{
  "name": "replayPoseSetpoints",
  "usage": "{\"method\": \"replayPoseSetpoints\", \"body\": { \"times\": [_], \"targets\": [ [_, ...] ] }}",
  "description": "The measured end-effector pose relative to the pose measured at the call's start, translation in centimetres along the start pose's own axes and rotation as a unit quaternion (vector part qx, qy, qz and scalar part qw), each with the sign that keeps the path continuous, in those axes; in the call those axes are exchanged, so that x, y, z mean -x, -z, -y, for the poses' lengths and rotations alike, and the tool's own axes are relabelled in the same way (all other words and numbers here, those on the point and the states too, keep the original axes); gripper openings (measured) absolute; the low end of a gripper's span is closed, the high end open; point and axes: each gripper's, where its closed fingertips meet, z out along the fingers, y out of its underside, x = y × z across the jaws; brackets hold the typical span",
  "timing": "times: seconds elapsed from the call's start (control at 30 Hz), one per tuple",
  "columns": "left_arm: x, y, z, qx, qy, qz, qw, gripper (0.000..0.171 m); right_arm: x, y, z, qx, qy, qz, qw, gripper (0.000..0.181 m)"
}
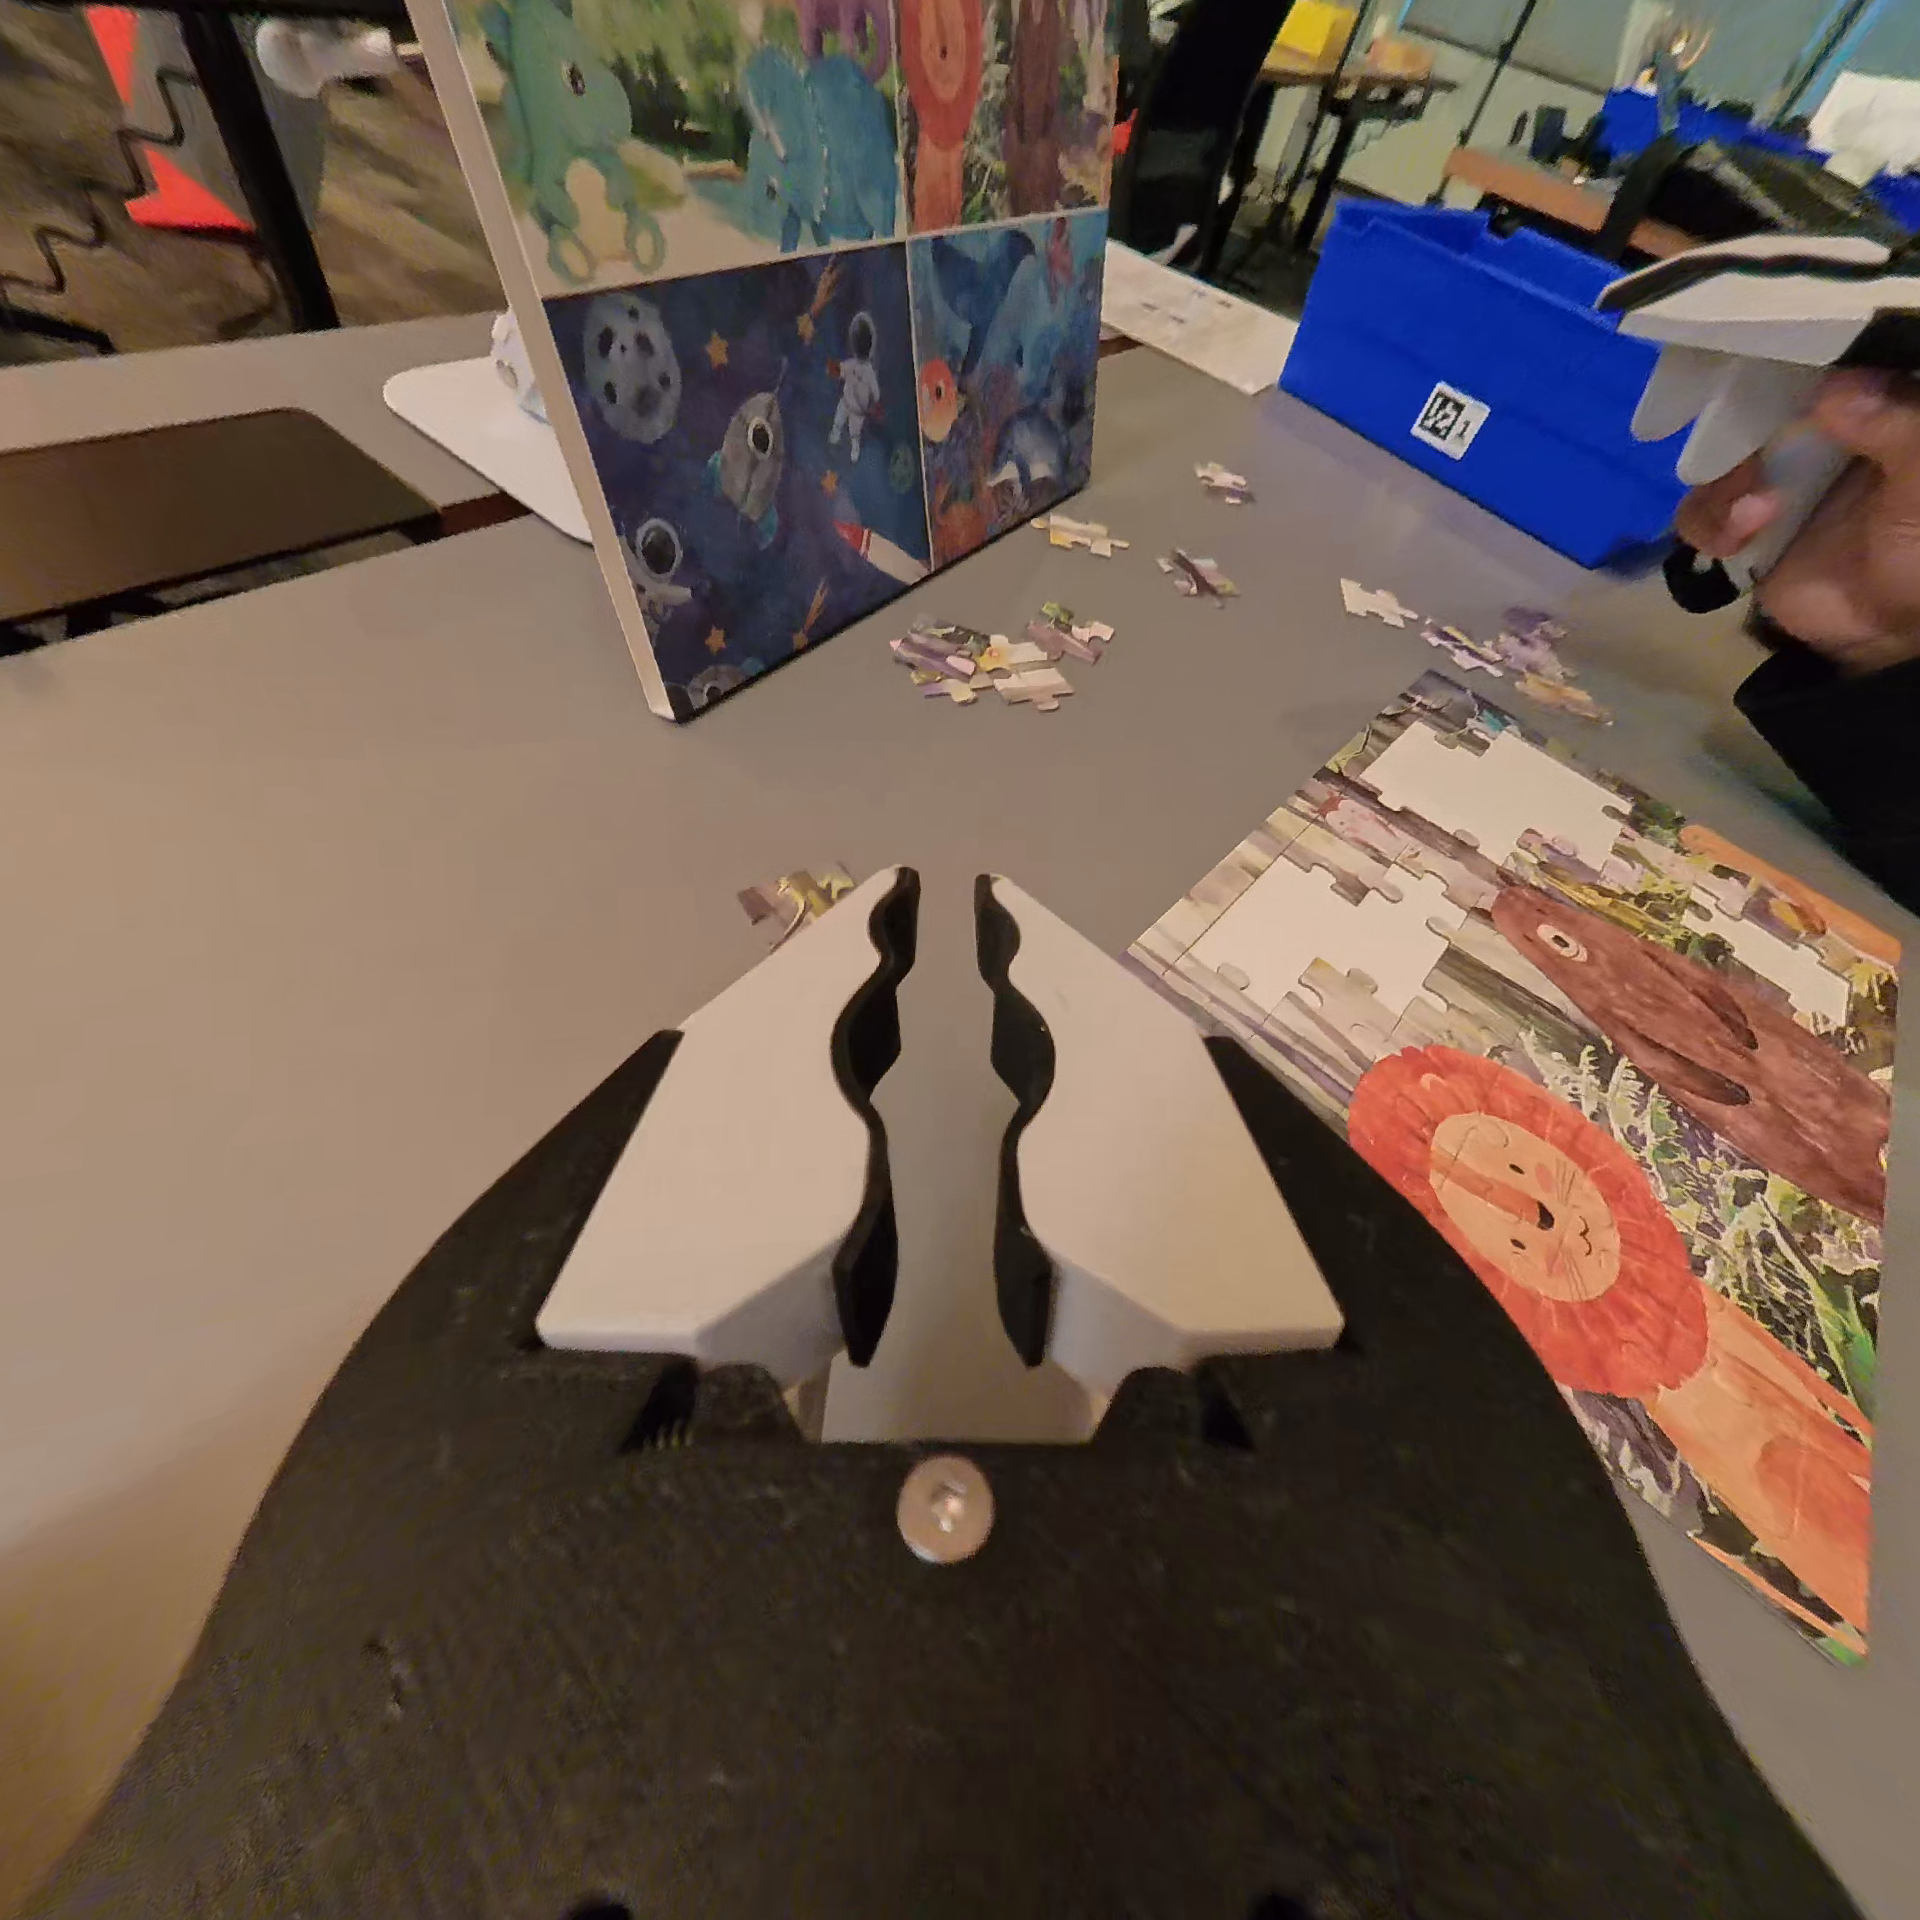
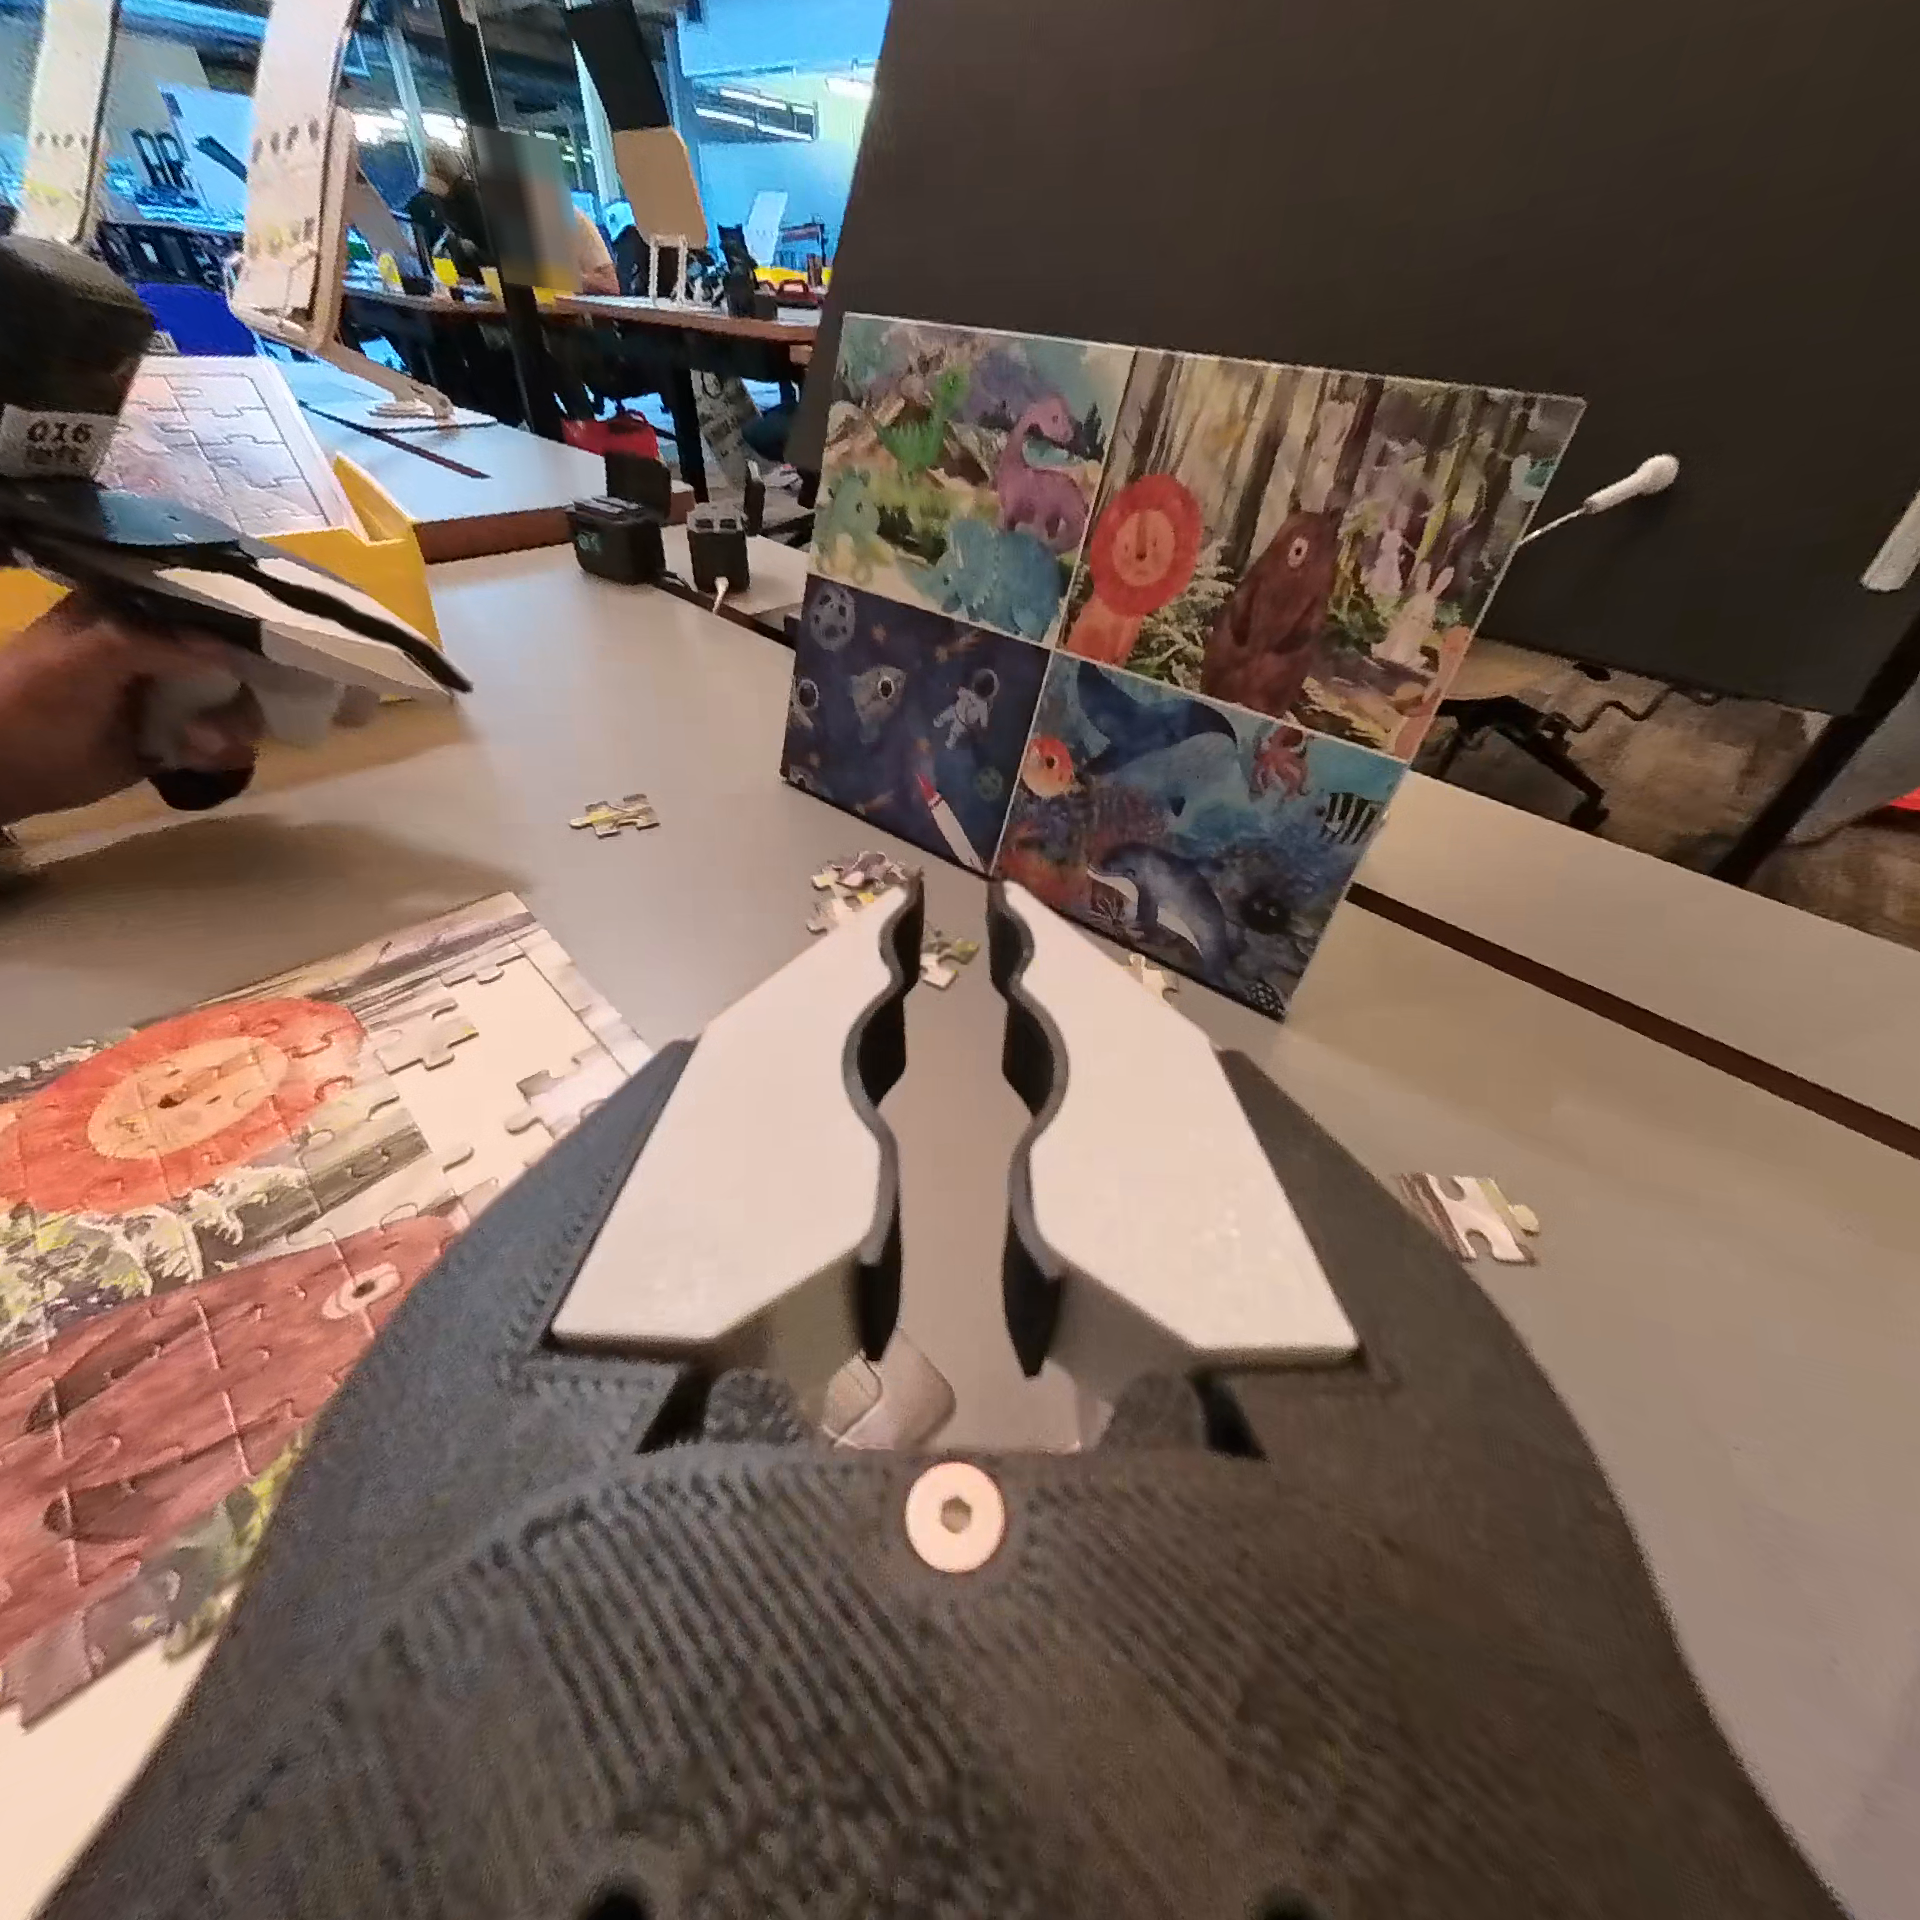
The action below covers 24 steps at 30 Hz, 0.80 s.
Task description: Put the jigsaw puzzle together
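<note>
The partly built jigsaw puzzle, with an orange lion and a brown bear, lies flat on the grey table; white gaps show near its far end. It also shows in the right wrist view. My left gripper hovers left of the puzzle, jaws a narrow gap apart and empty, with one loose piece by its left fingertip. My right gripper is also slightly open and empty, above loose pieces in front of the box. More loose pieces lie beyond the puzzle.
The puzzle box stands upright on the table, also seen in the right wrist view. A blue bin sits at the back right, a yellow bin at the left. A single piece lies on the right. The tips of one gripper are about 30 cm away from the tips of the other. The loose piece is closer to my left gripper, around 9 cm from its tips; the right tips are 35 cm off. Seen from the right wrist view as well. The partly built jigsaw puzzle lies around 20 cm away from my left fingertips. It is also in sight in the right wrist view.
</note>
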Motion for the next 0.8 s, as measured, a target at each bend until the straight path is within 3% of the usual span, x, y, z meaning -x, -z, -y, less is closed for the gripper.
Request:
{"method": "replayPoseSetpoints", "body": {
  "times": [0.17,0.33,0.5,0.8],
  "targets": [
    [-1.4,0.3,0.6,-0.032,-0.064,-0.015,0.997,0.016,0.4,-0.5,-0.6,-0.01,-0.001,0.004,1.0,0.01],
    [-1.3,0.6,0.5,-0.031,-0.128,0.027,0.991,0.017,-0.2,-1.5,-3.1,0.014,-0.012,0.006,1.0,0.01],
    [-0.6,1.3,0.7,-0.054,-0.106,0.029,0.992,0.019,-0.9,-1.8,-4.4,0.018,-0.031,0.011,0.999,0.012],
    [0.2,2.3,1.3,-0.092,-0.068,0.02,0.993,0.024,-1.0,-1.1,-3.6,-0.02,-0.041,0.02,0.999,0.014]
  ]
}}
